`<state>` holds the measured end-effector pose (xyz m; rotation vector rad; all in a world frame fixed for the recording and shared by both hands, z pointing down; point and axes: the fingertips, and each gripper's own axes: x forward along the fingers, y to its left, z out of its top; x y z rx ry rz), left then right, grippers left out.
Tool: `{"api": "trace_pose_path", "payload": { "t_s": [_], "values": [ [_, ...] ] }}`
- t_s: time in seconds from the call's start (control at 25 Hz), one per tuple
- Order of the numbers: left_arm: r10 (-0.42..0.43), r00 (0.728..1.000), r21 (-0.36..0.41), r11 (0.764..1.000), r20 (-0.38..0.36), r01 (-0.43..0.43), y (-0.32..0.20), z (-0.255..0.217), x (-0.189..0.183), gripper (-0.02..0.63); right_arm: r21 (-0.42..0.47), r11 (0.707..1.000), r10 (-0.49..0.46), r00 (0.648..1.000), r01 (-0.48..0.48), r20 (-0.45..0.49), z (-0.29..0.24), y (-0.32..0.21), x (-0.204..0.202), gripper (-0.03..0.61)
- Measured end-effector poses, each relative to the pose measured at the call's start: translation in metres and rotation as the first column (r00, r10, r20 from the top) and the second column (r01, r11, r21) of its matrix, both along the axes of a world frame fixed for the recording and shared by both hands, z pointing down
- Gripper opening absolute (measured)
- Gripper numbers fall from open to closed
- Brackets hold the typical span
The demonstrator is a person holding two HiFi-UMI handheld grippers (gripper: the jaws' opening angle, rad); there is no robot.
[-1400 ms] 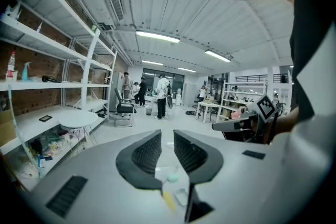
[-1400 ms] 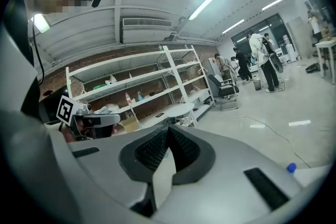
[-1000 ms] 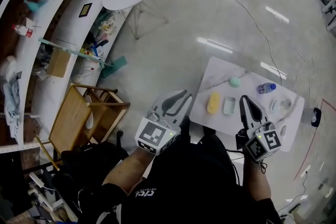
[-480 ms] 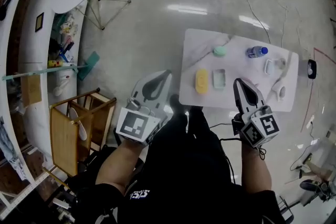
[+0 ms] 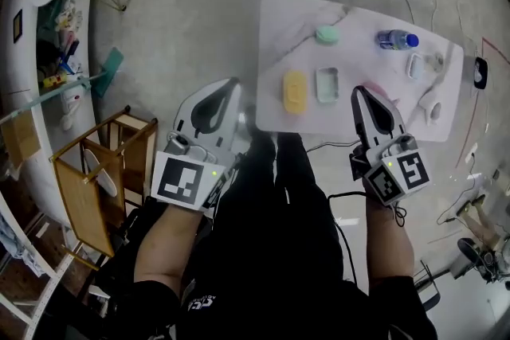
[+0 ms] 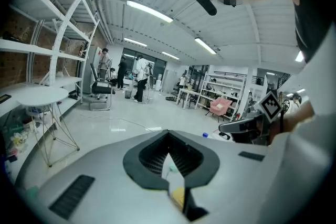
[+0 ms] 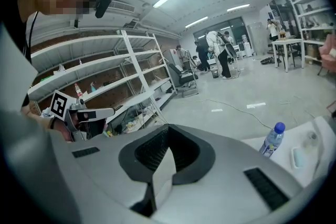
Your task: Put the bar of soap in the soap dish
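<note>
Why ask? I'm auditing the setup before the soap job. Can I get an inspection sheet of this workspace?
Surface: white veined table.
Job's things: yellow soap lies beside the dish, not in it.
Clutter: green lump, bottle, small pale items at the right, unclear.
Grippers: left claw and right claw both shut, empty; right one over the table's near edge.
Cables: black cable on the floor by the near edge.
Surroundings: wooden rack, cluttered shelf at left; people far off.

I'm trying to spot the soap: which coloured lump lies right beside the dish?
The yellow bar, alongside the dish; the green lump lies farther off.
</note>
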<state>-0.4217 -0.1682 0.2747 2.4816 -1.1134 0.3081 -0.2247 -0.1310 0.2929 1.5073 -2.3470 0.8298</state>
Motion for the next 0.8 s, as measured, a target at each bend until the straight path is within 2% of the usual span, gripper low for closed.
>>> {"api": "trace_pose_path", "payload": {
  "t_s": [0.2,0.36,0.48,0.68,0.8],
  "values": [
    [-0.047,0.999,-0.057,0.997,0.020,0.048,-0.003,0.038,-0.003,0.011,-0.035,0.999,-0.008,1.000,0.008,-0.002,0.046,-0.007,0.009,0.015],
    [-0.045,0.999,-0.094,0.994,0.020,0.047,-0.001,0.071,0.001,0.011,-0.066,0.998,-0.014,1.000,0.014,0.006,0.081,-0.008,0.014,0.015],
    [-0.040,0.998,-0.111,0.993,0.038,0.044,0.002,0.093,0.004,0.011,-0.108,0.993,-0.048,0.999,0.049,0.007,0.107,-0.002,0.010,0.015],
    [-0.053,0.998,-0.125,0.991,0.027,0.056,0.004,0.123,0.018,0.011,-0.150,0.985,-0.093,0.996,0.091,-0.010,0.142,-0.003,0.014,0.015],
    [-0.049,0.998,-0.159,0.986,0.031,0.053,0.012,0.147,0.028,0.011,-0.184,0.976,-0.119,0.993,0.116,-0.007,0.167,0.000,0.014,0.015]
  ]
}}
